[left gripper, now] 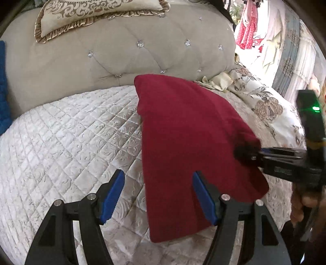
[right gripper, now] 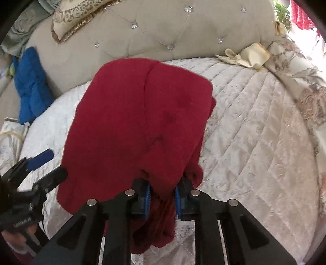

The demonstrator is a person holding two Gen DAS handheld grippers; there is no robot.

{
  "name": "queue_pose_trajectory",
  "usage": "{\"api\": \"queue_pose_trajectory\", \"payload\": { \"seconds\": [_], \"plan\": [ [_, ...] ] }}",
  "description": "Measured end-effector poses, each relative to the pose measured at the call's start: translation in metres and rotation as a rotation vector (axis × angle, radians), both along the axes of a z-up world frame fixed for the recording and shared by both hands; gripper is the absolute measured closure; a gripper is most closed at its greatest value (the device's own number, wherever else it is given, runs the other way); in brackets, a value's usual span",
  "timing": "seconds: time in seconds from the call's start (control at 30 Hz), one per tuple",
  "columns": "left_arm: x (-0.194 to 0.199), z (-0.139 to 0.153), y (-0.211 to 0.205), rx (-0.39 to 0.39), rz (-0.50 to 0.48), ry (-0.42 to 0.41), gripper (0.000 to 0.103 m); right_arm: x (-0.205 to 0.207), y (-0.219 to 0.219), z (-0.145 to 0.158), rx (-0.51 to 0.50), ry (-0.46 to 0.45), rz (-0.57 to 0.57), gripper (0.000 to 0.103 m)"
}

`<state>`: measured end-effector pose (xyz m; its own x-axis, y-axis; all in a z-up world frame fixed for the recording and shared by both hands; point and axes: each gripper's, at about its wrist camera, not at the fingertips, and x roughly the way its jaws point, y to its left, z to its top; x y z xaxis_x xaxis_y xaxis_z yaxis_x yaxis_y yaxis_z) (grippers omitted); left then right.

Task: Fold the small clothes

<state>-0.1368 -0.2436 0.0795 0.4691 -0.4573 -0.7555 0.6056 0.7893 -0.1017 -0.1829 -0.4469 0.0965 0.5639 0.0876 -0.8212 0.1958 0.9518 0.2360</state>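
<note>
A dark red garment (left gripper: 183, 132) (right gripper: 132, 122) lies spread on the quilted white bedcover (left gripper: 71, 132) (right gripper: 254, 132). My left gripper (left gripper: 158, 175) is open over its near left edge: one blue pad rests above the cloth, the other above the quilt. In the right wrist view the left gripper (right gripper: 52, 164) stands at the garment's left side, jaws apart. My right gripper (right gripper: 162, 195) is shut on a bunched fold of the red garment at its near edge. In the left wrist view the right gripper (left gripper: 240, 151) pinches the cloth's right edge.
A tufted beige headboard (left gripper: 101, 57) (right gripper: 163, 26) stands behind the bed with a gold-patterned pillow (left gripper: 91, 14) on top. A blue cloth (right gripper: 30, 85) lies at the left. A cream cloth (right gripper: 244, 55) and a floral duvet (left gripper: 264, 102) lie at the right.
</note>
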Motion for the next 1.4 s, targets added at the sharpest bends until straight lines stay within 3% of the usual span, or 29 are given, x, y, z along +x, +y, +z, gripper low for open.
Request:
{"api": "queue_pose_trajectory", "payload": {
  "seconds": [0.1,0.23,0.37,0.47,0.53,0.63,0.73,1.07,1.23,1.4],
  "plan": [
    [0.007,-0.002,0.000,0.003,0.018,-0.008,0.031,-0.013,-0.007,0.019,0.011,-0.058,-0.040,0.083],
    [0.018,-0.010,-0.003,-0.002,0.040,0.015,0.031,-0.019,-0.008,0.053,-0.014,-0.171,-0.115,0.082],
    [0.022,-0.016,-0.003,-0.015,0.048,0.026,0.026,0.003,0.006,0.062,-0.081,-0.210,-0.085,0.082],
    [0.023,-0.019,-0.003,-0.016,0.049,0.021,0.024,0.022,0.009,0.049,-0.095,-0.189,-0.059,0.088],
    [0.024,-0.019,-0.003,-0.015,0.050,0.022,0.023,0.035,0.010,0.032,-0.100,-0.146,-0.045,0.098],
    [0.025,-0.022,-0.004,-0.014,0.046,0.027,0.021,0.045,0.005,0.003,-0.171,-0.091,-0.073,0.100],
    [0.025,-0.024,-0.006,-0.011,0.048,0.019,0.018,0.041,-0.007,-0.010,-0.160,-0.129,-0.099,0.099],
    [0.022,-0.021,-0.004,0.002,0.056,-0.007,0.018,0.007,0.005,0.022,-0.118,-0.168,-0.102,0.098],
    [0.019,-0.019,-0.004,0.009,0.058,-0.017,0.018,0.001,0.015,0.008,-0.178,-0.115,-0.090,0.098],
    [0.017,-0.019,-0.005,0.018,0.059,-0.030,0.018,0.001,0.014,-0.002,-0.163,-0.092,-0.096,0.098]
  ]
}}
